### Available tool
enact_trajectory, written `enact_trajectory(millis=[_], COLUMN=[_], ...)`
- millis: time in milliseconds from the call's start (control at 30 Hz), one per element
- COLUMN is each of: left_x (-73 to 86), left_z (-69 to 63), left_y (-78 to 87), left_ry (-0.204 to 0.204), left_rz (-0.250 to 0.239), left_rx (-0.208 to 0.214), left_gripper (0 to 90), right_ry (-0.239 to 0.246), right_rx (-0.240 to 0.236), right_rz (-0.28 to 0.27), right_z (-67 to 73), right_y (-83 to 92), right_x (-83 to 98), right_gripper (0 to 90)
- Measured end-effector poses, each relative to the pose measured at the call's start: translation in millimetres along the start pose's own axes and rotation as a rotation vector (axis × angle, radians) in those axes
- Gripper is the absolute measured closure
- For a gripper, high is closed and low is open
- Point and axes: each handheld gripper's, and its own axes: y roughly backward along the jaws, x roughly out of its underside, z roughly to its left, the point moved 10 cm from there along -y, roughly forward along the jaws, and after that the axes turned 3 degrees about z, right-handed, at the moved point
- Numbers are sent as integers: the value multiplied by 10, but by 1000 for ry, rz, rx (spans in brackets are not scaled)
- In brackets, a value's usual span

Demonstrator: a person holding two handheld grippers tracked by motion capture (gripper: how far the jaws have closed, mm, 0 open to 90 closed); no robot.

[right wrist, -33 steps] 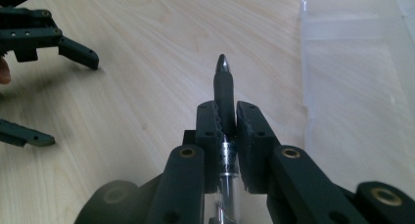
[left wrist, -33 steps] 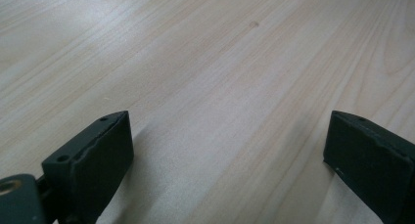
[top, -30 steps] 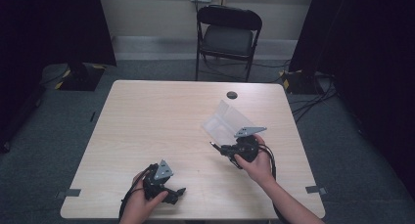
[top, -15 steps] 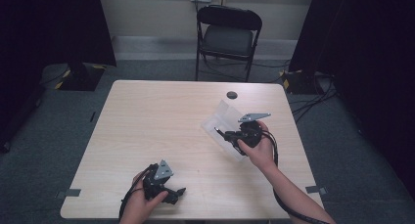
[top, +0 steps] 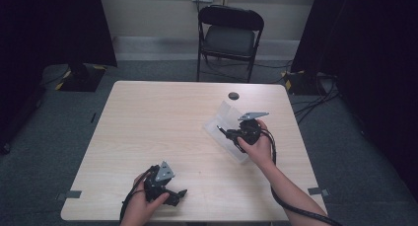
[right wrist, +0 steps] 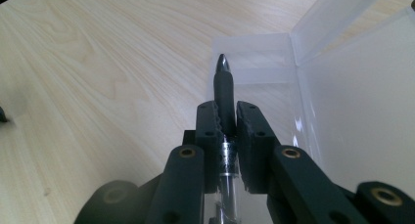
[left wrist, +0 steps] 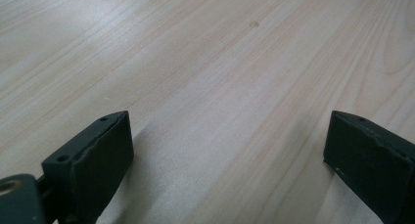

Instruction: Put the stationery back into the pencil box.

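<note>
A pen (right wrist: 224, 94) is pinched between the jaws of the right gripper (right wrist: 225, 119), its dark tip pointing forward over the open clear plastic case (right wrist: 342, 87). That case lies on the right half of the wooden table (top: 162, 122). The left gripper (top: 167, 194) rests near the table's front edge, jaws spread wide over bare wood.

We see a light wood table (top: 162, 127) with wavy grain, a see-through frosty box (top: 224, 118), a dark grey pen (right wrist: 224, 87) with a shiny silver tip, and a black chair (top: 230, 31).
</note>
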Motion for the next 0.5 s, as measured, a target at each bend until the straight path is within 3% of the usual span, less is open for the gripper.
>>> enact_trajectory(millis=[500], left_x=[0], left_z=[0], left_y=[0], left_ry=[0], left_rz=[0], left_rx=[0], left_gripper=[40], right_ry=[12], right_rx=[5], right_rz=[0], right_z=[-100], right_y=[-68], right_x=[63], right_gripper=[804])
